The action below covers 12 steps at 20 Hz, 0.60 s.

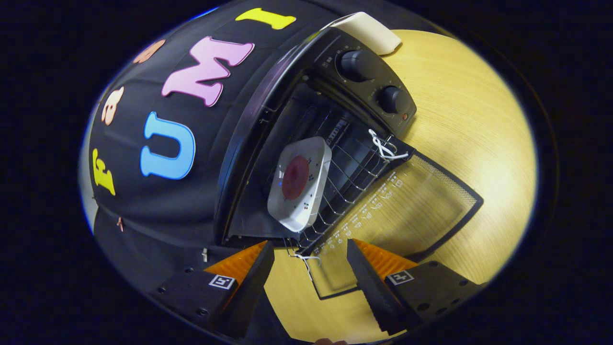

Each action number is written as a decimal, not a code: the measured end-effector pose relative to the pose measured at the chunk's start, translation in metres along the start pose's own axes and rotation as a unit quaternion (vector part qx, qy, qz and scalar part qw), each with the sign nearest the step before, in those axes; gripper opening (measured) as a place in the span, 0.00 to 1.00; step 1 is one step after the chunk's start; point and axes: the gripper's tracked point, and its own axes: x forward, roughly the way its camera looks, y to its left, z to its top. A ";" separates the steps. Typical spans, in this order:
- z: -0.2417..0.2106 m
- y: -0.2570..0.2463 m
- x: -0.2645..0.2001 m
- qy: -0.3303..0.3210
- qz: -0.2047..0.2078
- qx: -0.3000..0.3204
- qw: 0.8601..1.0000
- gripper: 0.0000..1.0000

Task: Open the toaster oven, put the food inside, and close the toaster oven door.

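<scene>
A wooden table (469,124) carries a black toaster oven (268,110), seen tilted, its glass door (407,206) folded fully down onto the tabletop. Two dark control knobs (354,64) sit on the oven's front panel, beside the open cavity. Inside the cavity, a wire rack (354,167) supports a white square plate (301,189) that holds a round, dark red piece of food (295,177); what kind of food it is cannot be told from this distorted view. White string (385,148) is looped at the far corner of the door. The gripper (310,254) hovers just short of the door's near edge, its fingers spread wide and gripping nothing, with bare table and the door's corner between them.
</scene>
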 end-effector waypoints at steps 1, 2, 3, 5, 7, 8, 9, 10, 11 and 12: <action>-0.004 -0.001 -0.006 0.005 -0.003 -0.034 0.999 0.98; -0.008 -0.004 -0.012 0.010 -0.009 -0.072 0.997 0.98; -0.012 -0.007 -0.018 0.015 -0.013 -0.109 0.994 0.99; -0.022 -0.015 -0.030 0.032 -0.034 -0.174 0.984 0.99; -0.032 -0.028 -0.040 0.046 -0.057 -0.232 0.970 0.99; -0.037 -0.027 -0.043 0.052 -0.066 -0.265 0.961 0.99; -0.041 -0.037 -0.048 0.058 -0.077 -0.302 0.949 0.99; -0.046 -0.048 -0.053 0.065 -0.091 -0.337 0.935 0.99; -0.050 -0.059 -0.056 0.072 -0.102 -0.366 0.922 0.99; -0.053 -0.068 -0.060 0.075 -0.116 -0.389 0.911 0.99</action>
